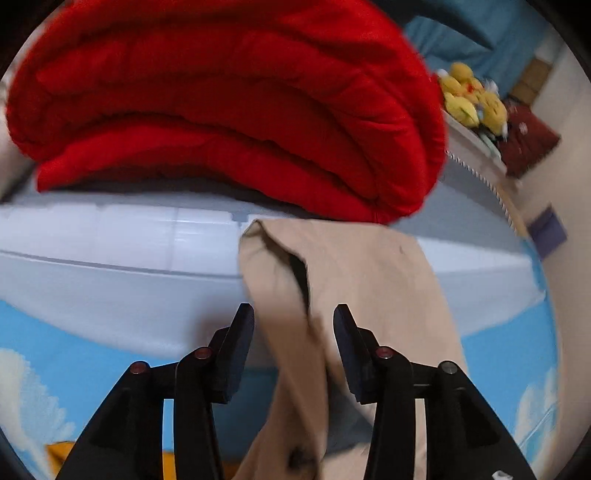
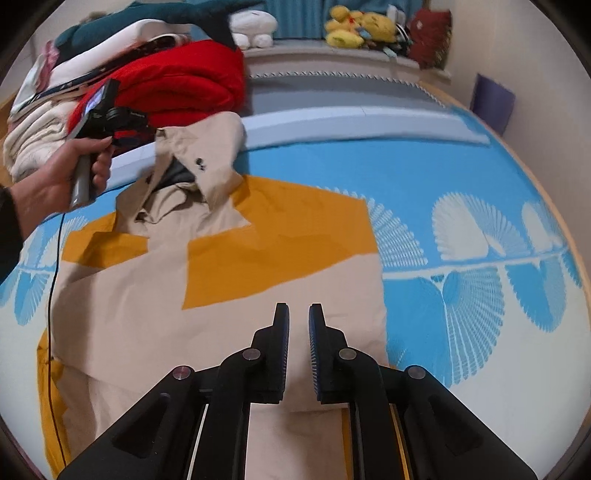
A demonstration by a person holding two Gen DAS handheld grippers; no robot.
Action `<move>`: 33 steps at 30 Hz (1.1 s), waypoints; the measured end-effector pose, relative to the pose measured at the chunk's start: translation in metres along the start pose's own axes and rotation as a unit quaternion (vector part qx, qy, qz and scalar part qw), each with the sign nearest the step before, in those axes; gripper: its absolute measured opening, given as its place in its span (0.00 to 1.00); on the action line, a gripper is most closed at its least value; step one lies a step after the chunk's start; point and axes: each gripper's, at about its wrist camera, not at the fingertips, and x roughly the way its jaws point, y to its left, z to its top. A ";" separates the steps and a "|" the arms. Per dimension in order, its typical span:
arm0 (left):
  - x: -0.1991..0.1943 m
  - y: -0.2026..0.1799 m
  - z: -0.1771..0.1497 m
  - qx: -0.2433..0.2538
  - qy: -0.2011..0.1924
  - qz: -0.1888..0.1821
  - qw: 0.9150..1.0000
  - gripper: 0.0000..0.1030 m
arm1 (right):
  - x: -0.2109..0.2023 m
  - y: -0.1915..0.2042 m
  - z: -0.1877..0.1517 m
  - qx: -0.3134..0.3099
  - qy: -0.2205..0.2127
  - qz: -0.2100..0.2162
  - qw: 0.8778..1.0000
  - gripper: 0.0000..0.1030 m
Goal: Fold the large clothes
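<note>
Beige cotton trench coat spread flat on the bed, over a blue sheet with white fan pattern and an orange cloth panel. Collar end and one sleeve lifted toward the head of the bed, reaching the pale blue-grey band across the mattress. Dark button visible on the raised part.

Left gripper: black fingers parted, the hanging beige sleeve passing down between them. Left finger close beside the fabric edge; right finger clear of it, with a visible gap. No pressing of the pads on the cloth discernible. In the right wrist view, same tool held in a bare hand at the upper left, with a thin dark cable hanging down from it; fingertips there hidden behind the coat collar.

Right gripper: black fingers with blue ribbed pads nearly together, a narrow slit left between them, nothing in it. Positioned above the lower part of the coat, just inside its right edge; contact with the fabric not determinable.

Folded red quilted blanket lying beyond the pale band, directly behind the lifted sleeve. Stack of white and dark folded textiles to its left. Yellow plush toys and a white plush toy on the ledge at the head of the bed. Left wrist view blurred at the edges.
</note>
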 end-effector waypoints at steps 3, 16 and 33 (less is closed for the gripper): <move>0.020 -0.003 0.006 -0.015 0.011 -0.012 1.000 0.38 | 0.007 -0.013 -0.003 0.013 0.010 -0.012 1.000 0.12; -0.065 -0.067 -0.031 0.092 -0.017 -0.078 0.993 0.00 | 0.008 -0.051 0.006 0.064 0.019 -0.017 0.998 0.12; -0.276 -0.075 -0.382 0.114 0.088 -0.098 0.985 0.00 | -0.074 -0.039 0.018 0.136 -0.081 0.124 0.980 0.51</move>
